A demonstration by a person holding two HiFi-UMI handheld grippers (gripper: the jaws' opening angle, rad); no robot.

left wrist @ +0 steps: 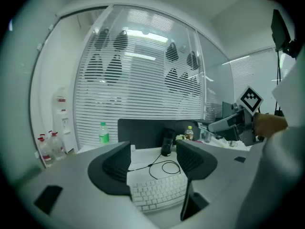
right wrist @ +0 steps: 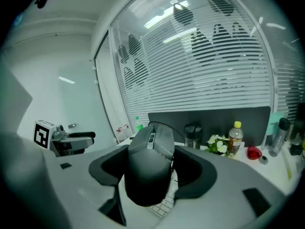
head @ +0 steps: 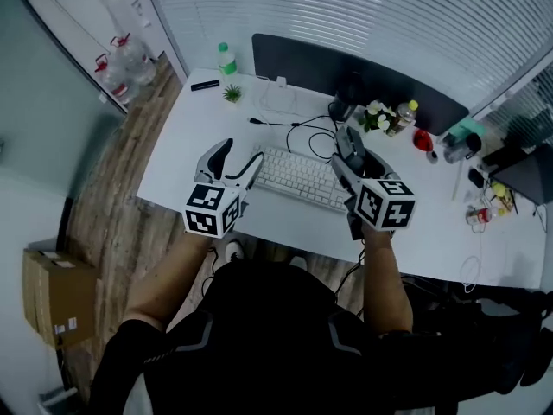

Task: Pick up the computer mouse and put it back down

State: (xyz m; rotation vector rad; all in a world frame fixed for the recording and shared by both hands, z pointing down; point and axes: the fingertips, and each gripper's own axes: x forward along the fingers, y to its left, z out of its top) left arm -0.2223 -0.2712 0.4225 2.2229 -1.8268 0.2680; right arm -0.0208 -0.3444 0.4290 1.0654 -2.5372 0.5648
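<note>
A dark grey computer mouse [right wrist: 150, 161] is clamped between the jaws of my right gripper [right wrist: 153, 175], lifted off the white desk [head: 186, 141] and above the right end of the white keyboard [head: 302, 178]. In the head view the mouse [head: 350, 145] shows just ahead of the right gripper [head: 347, 164], with its black cable [head: 304, 133] looping back across the desk. My left gripper [head: 238, 164] hovers over the keyboard's left end. Its jaws stand open with nothing between them, and the keyboard [left wrist: 157, 192] shows below the left gripper [left wrist: 155, 163].
The back of a dark monitor [head: 346, 76] runs along the desk's far side, with a green-capped bottle [head: 226, 59], a small flower pot [head: 376, 115], a yellow-capped bottle [head: 404, 115] and a red object [head: 422, 139]. A cardboard box [head: 56, 296] and water jugs [head: 125, 59] stand on the floor at left.
</note>
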